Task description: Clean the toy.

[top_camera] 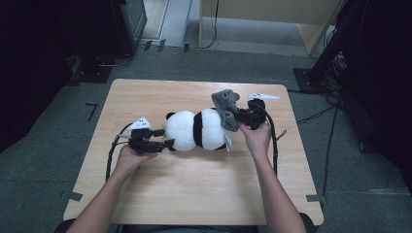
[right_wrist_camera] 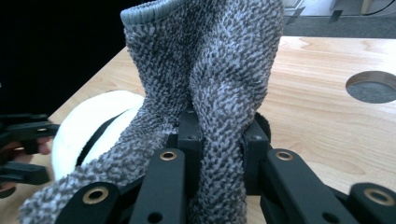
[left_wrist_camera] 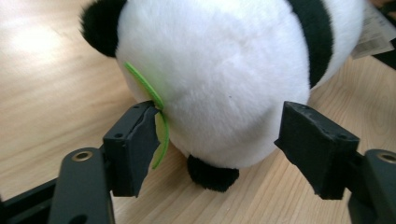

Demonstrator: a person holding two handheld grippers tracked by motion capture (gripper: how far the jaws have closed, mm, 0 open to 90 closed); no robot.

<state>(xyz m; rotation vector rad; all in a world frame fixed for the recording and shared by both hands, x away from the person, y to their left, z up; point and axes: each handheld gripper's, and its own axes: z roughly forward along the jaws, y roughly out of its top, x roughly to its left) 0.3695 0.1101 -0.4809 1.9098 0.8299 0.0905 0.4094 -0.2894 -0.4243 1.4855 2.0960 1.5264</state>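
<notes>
A: We are looking at the plush panda [top_camera: 197, 129] first — it is lying on its side near the middle of the wooden table [top_camera: 194, 194], head end toward our left gripper [top_camera: 165, 143].

B: And we are keeping that gripper's jaws apart. In the left gripper view the two black pads are standing on either side of the panda's [left_wrist_camera: 219, 79] white head, one beside the thin green strip [left_wrist_camera: 152, 100] that is sticking out of the plush, the other just off the far curve. We are not seeing them press into the fur.

A: What are we doing at the panda's other end?

B: There our right gripper [top_camera: 241, 115] is clamping a grey knitted sock [top_camera: 225, 108]. In the right gripper view the jaws are standing close together with the sock [right_wrist_camera: 205, 84] bunched between them, its ribbed cuff rising above the pads.

A: So the sock is lying against the panda's rear end?

B: We are seeing it draped there in the high view, touching the white body just past the black band, with a paper tag [top_camera: 228, 141] hanging beside it. Whether it is going around a leg we cannot tell.

A: And beyond the panda?

B: A round hole [right_wrist_camera: 372, 87] is showing in the tabletop on the far side of the sock, in the right gripper view — well apart from the panda [right_wrist_camera: 88, 128] itself.
</notes>
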